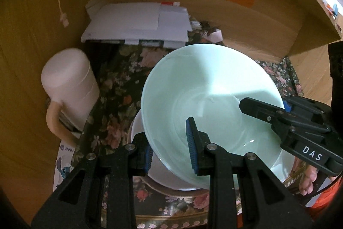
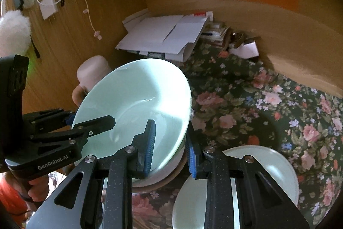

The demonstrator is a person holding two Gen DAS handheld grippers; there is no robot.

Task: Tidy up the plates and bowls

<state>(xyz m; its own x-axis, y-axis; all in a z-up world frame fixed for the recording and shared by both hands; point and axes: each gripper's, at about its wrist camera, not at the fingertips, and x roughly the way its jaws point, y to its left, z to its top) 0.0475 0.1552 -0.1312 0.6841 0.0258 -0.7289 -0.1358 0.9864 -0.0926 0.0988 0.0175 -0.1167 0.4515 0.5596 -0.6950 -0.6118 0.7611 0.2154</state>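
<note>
The left tongs (image 1: 170,151) are clamped on the near-left rim of the pale green bowl (image 1: 212,91): 1 pad sits inside the wall, the other outside. The right tongs (image 2: 170,149) are clamped on the opposite rim in the same manner. The bowl hangs between the 2 tongs, tilted, with its opening facing both cameras.

Directly below the bowl, under the fingertips of both tongs, sits a white dish (image 1: 171,177) on a brown-rimmed plate (image 2: 169,180). Whether the bowl's base touches the dish cannot be told. Just right of the right tongs, a white plate (image 2: 268,166) lies on the floral cloth of the table (image 2: 257,104). Left of the left tongs stands a white lidded mug (image 1: 70,87). Beyond both tongs lies a stack of white papers (image 1: 137,23).

Judged step: lowering the bowl onto the stack.

Risks:
1. Slip. Each grip holds only a thin glazed rim edge. Uneven movement of the 2 hands can twist the rim out of a pad.
2. Hard contact. The tilt brings 1 edge of the base down first. A fast descent can chip the bowl or the dish.
3. Off-centre seating. Releasing before the bowl is level can leave it rocking, or push the dish across the plate.
4. Collision. A leftward drift can strike the mug.
</note>
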